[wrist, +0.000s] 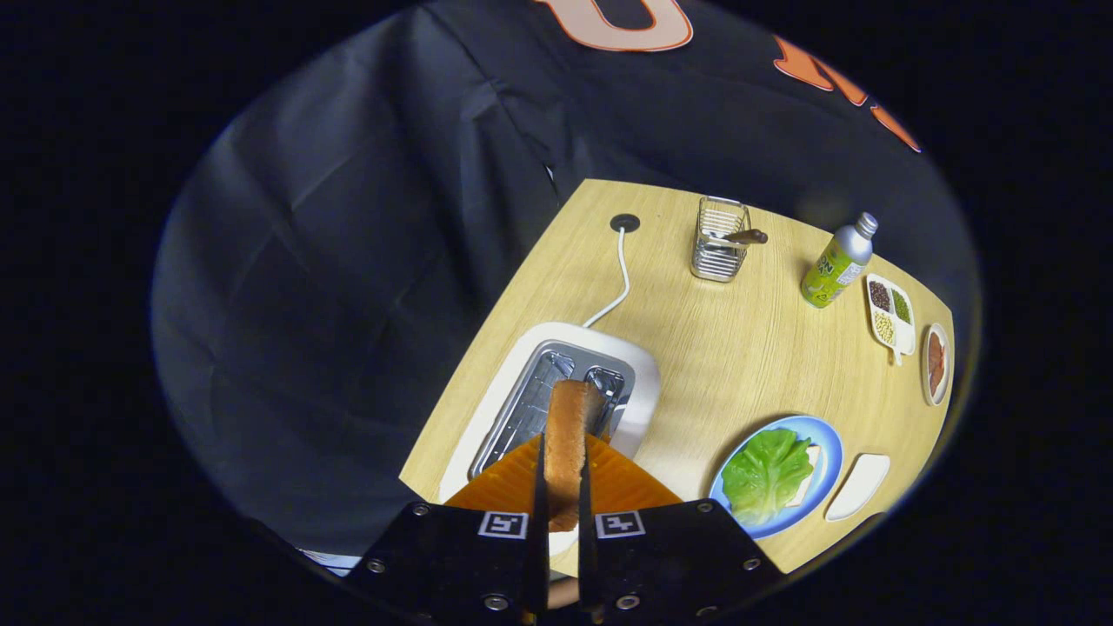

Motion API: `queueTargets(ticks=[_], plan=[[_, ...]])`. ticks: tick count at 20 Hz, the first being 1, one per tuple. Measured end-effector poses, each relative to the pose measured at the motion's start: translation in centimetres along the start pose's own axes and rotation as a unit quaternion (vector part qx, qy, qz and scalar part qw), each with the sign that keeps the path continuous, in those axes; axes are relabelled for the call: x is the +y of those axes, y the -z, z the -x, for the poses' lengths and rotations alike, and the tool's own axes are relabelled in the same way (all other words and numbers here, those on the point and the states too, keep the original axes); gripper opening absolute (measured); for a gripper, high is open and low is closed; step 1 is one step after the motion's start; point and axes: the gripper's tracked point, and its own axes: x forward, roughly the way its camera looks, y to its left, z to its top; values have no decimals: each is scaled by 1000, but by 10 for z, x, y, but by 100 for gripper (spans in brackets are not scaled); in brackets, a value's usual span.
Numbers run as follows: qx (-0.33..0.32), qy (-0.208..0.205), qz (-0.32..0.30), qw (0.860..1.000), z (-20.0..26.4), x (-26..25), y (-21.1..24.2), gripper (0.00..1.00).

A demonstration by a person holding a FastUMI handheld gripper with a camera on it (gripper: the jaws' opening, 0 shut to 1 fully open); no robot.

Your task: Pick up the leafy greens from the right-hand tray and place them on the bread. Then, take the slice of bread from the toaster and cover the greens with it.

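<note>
A slice of toasted bread (566, 443) stands on edge between my two fingers, and my gripper (563, 496) is shut on it, holding it above the white toaster (639, 382). The toaster's metal slots lie just beyond the slice. To the right of my fingers sits a blue plate (830, 448) with leafy greens (765, 474) lying on a slice of bread (812, 465) whose pale edge shows past the leaf.
A small empty white tray (859, 485) lies beside the plate. Farther back on the wooden table (739, 348) stand a wire basket (720, 239), a green bottle (836, 263), a divided dish of grains (892, 315) and a small dish (936, 363). The toaster's cord (619, 278) runs to a table grommet.
</note>
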Motion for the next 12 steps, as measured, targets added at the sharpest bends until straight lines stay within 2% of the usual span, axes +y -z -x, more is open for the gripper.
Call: queueTargets(ticks=[4, 12], plan=[[-42, -44, -11, 998, 34, 1, -7, 14], [-104, -80, -39, 991, 83, -45, 4, 14]])
